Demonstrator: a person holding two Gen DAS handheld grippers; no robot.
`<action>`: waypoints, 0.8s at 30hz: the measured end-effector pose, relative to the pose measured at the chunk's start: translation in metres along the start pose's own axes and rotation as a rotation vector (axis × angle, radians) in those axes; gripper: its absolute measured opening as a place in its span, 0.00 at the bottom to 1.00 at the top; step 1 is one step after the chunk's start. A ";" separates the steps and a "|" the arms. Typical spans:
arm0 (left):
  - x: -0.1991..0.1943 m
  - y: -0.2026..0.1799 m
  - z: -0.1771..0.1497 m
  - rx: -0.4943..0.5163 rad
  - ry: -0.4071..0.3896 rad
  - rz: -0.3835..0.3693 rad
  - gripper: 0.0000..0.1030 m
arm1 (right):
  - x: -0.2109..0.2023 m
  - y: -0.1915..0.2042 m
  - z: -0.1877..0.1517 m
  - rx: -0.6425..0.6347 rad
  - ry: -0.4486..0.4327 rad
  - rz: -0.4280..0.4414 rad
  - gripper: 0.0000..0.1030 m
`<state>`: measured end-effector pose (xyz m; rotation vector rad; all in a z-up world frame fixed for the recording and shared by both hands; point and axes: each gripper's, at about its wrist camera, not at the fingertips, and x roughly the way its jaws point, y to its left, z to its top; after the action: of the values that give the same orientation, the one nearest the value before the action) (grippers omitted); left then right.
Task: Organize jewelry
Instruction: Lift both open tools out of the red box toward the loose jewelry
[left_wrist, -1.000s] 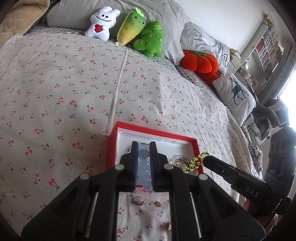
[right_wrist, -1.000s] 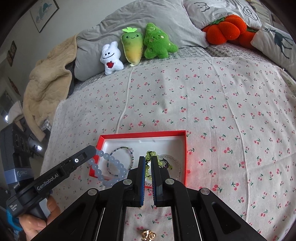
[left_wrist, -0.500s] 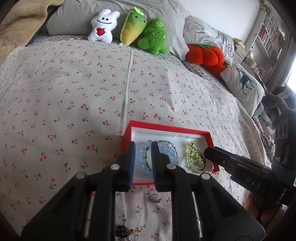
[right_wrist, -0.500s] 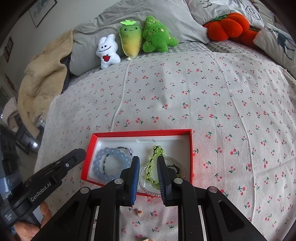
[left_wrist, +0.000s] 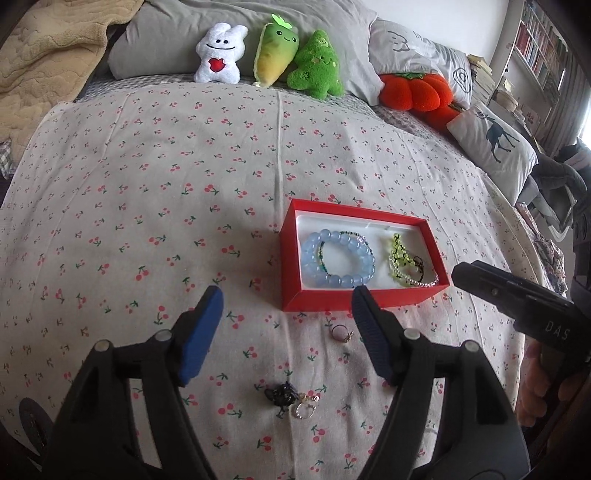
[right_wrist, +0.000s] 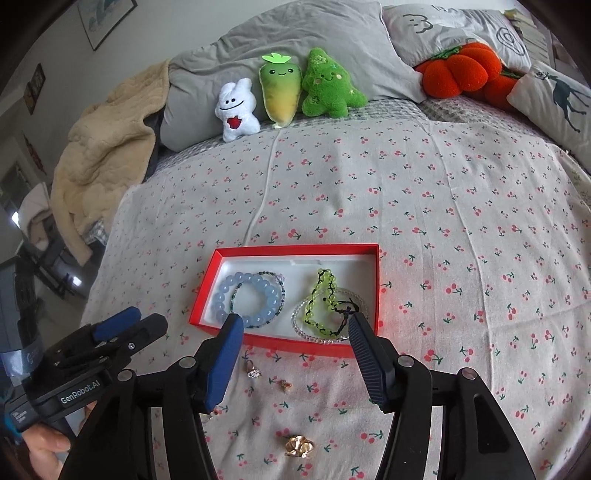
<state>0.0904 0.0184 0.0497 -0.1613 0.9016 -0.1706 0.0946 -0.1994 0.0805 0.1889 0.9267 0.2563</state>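
A red box (left_wrist: 354, 305) with a white lining lies on the cherry-print bedspread. Inside it, a pale blue bead bracelet (left_wrist: 311, 254) lies on the left and a yellow-green bead bracelet (left_wrist: 397, 255) on the right, over thinner strands. My left gripper (left_wrist: 286, 295) hovers at the box's near left corner. Its jaws are opening, with nothing between them. My right gripper (right_wrist: 295, 321) hangs over the near wall of the box (right_wrist: 280, 340), also opening and empty. The blue bracelet (right_wrist: 221, 295) and the green one (right_wrist: 318, 291) rest free in the box.
Loose pieces lie on the sheet in front of the box: a ring (left_wrist: 341, 332), a black piece (left_wrist: 281, 393), a small ring (right_wrist: 253, 369), a gold flower piece (right_wrist: 298, 446). Plush toys (right_wrist: 280, 88) and pillows line the far end of the bed. A beige blanket (right_wrist: 103, 158) is heaped at the left.
The left gripper let go of the blue bracelet and the right let go of the green one; both now lie in the box. Both grippers drew back and spread their jaws wide.
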 end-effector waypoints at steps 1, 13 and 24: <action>-0.001 0.001 -0.003 0.003 0.004 0.016 0.75 | -0.002 0.000 -0.003 -0.002 0.002 -0.002 0.63; -0.010 0.006 -0.042 0.009 0.079 0.081 0.88 | -0.014 -0.007 -0.040 0.001 0.050 -0.021 0.75; -0.015 0.001 -0.078 0.093 0.105 0.135 0.98 | -0.015 -0.015 -0.084 -0.067 0.104 -0.078 0.76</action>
<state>0.0199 0.0179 0.0137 -0.0047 1.0038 -0.0964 0.0200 -0.2140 0.0385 0.0781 1.0254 0.2260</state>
